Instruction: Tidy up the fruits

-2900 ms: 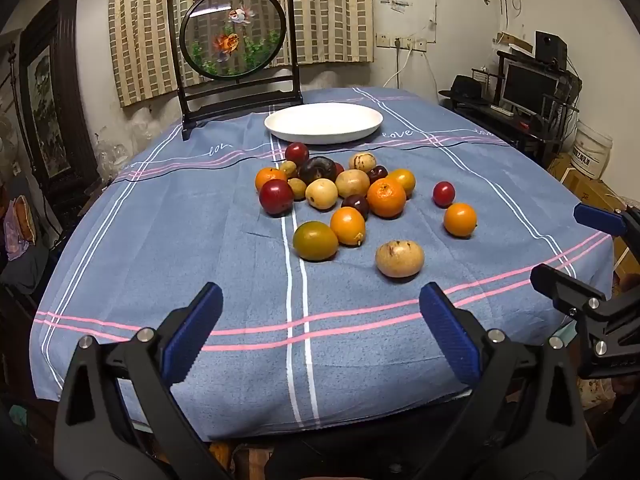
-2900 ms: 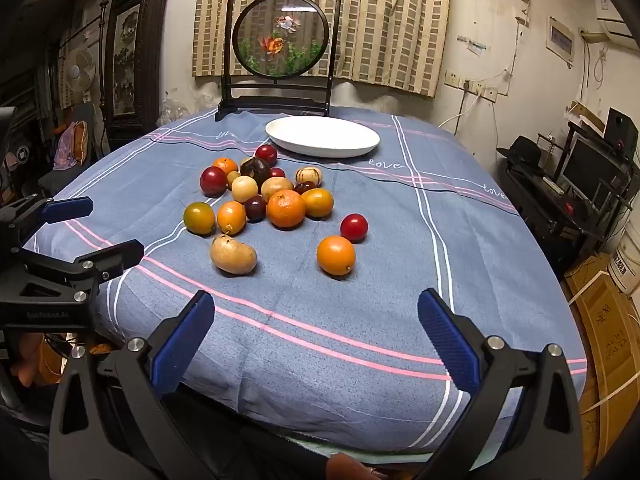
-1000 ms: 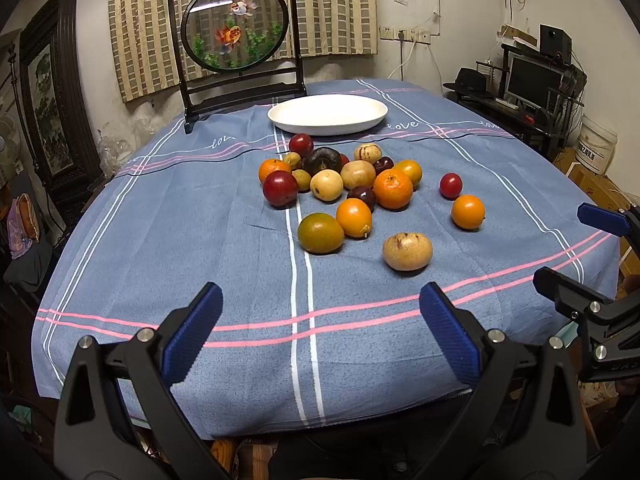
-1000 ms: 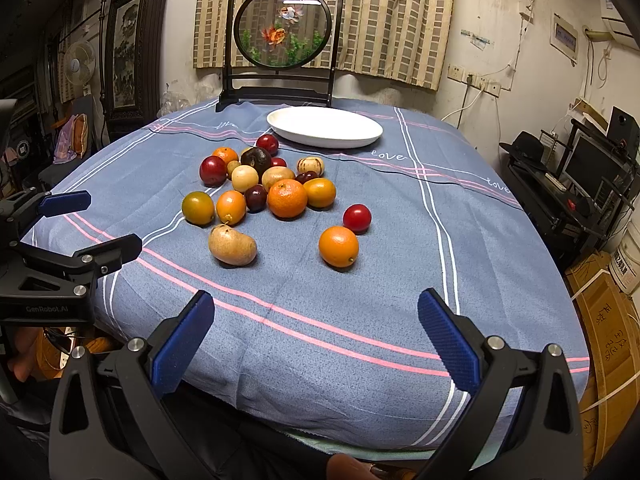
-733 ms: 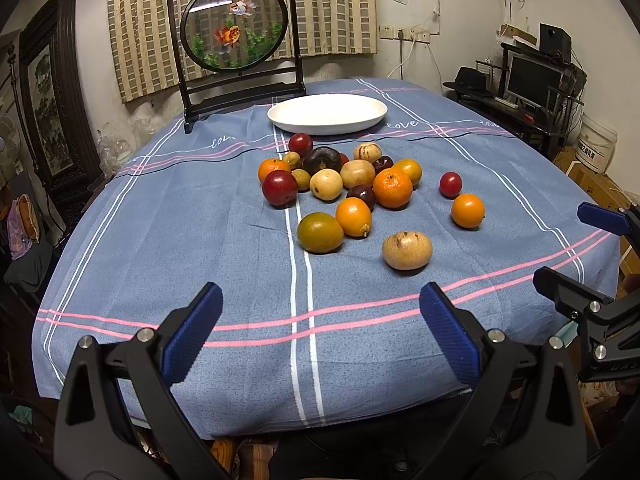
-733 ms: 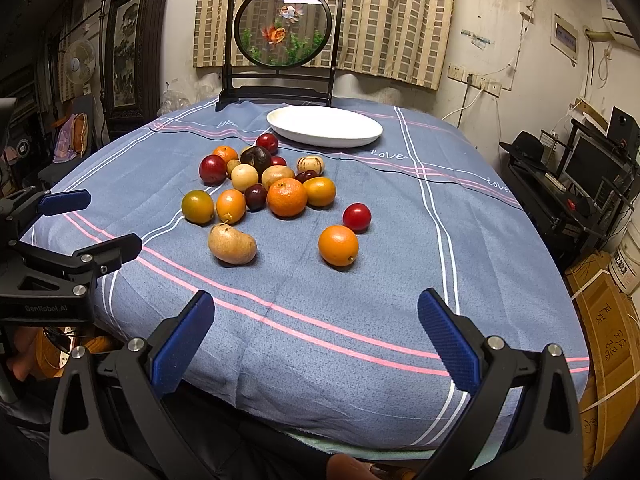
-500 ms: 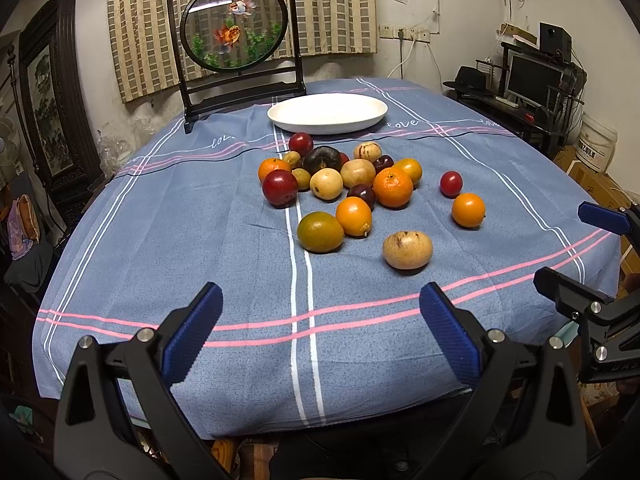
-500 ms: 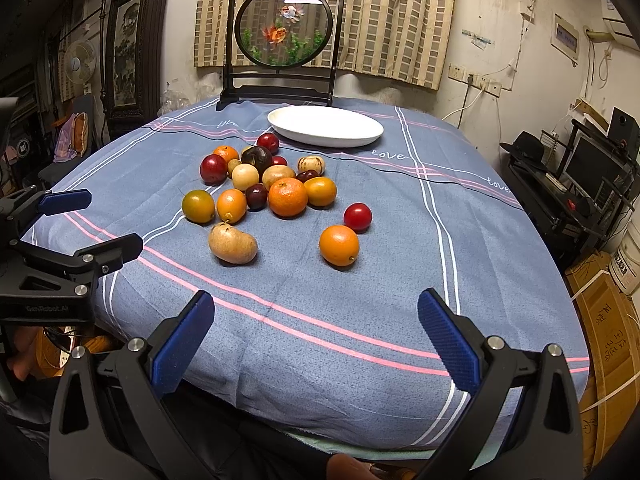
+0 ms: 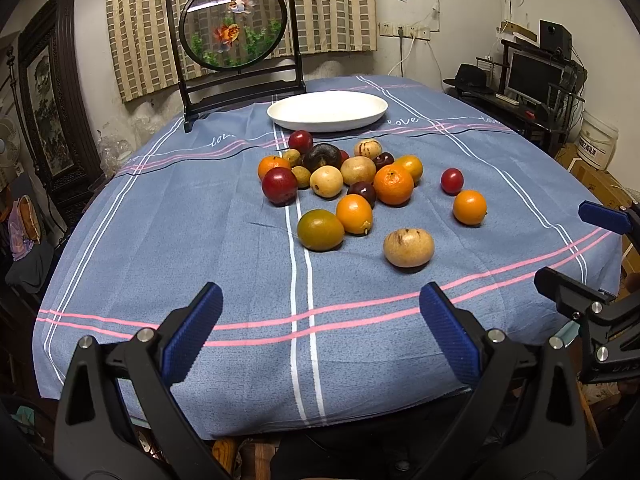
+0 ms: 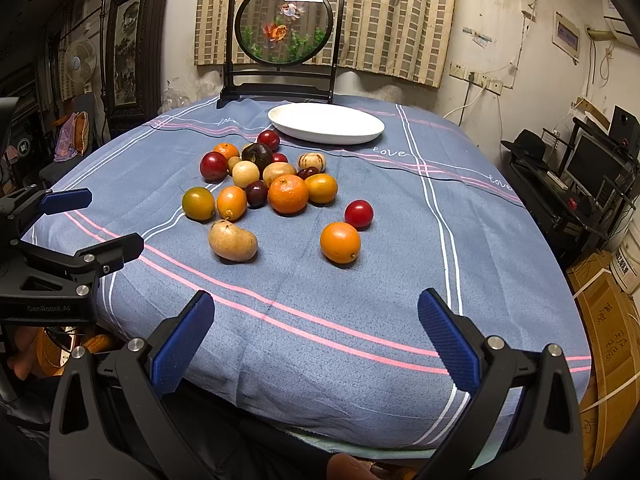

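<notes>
Several fruits lie in a loose cluster mid-table on a blue striped cloth: oranges, red plums, tan round fruits, a green-brown one. A tan fruit, an orange and a small red fruit sit apart, nearer me. An empty white plate stands behind the cluster. My left gripper is open over the near cloth edge, holding nothing. My right gripper is also open and empty.
A framed round goldfish screen stands at the table's far edge. A dark cabinet is at the left wall. A desk with a monitor and cardboard boxes are at the right.
Both views have edged slightly closer to the table since the earliest frames. The fruits and the plate have not moved, and both grippers stay open.
</notes>
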{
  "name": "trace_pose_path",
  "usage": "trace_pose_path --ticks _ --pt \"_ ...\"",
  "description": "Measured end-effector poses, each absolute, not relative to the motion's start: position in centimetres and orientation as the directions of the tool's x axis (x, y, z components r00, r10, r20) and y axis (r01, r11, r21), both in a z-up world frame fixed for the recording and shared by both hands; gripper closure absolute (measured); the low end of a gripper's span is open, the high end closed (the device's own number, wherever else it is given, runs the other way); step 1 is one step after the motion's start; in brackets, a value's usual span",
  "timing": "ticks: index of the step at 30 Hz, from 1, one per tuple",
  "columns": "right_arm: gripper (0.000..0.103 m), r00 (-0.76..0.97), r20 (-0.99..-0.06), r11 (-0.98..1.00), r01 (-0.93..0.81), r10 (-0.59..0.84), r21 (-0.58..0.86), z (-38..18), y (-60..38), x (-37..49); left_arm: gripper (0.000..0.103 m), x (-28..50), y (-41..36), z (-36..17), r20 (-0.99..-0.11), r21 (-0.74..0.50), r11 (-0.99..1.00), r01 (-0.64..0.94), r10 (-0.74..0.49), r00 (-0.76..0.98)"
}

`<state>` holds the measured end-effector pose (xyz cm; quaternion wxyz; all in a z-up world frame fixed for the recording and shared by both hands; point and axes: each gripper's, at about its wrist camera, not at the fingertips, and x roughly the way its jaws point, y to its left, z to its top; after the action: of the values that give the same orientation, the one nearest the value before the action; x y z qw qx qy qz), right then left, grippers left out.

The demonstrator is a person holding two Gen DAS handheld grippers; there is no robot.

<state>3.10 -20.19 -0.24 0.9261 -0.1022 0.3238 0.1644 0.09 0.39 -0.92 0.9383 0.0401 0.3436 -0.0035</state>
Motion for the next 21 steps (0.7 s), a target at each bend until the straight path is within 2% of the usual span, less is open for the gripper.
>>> trace_pose_path --ticks 17,21 --pt "0.001 0.721 -0.651 0.928 -0.366 0.238 -0.065 -0.9 -20.4 3.9 0.003 0.7 0.6 -1.4 -0.668 0.075 0.997 0.032 0.026 0.743" --pt "0.001 0.733 -0.624 0.931 -0.364 0.271 -0.023 -1.0 -21.2 4.5 0.003 1.4 1.0 -1.9 -0.68 0.063 0.998 0.025 0.025 0.733"
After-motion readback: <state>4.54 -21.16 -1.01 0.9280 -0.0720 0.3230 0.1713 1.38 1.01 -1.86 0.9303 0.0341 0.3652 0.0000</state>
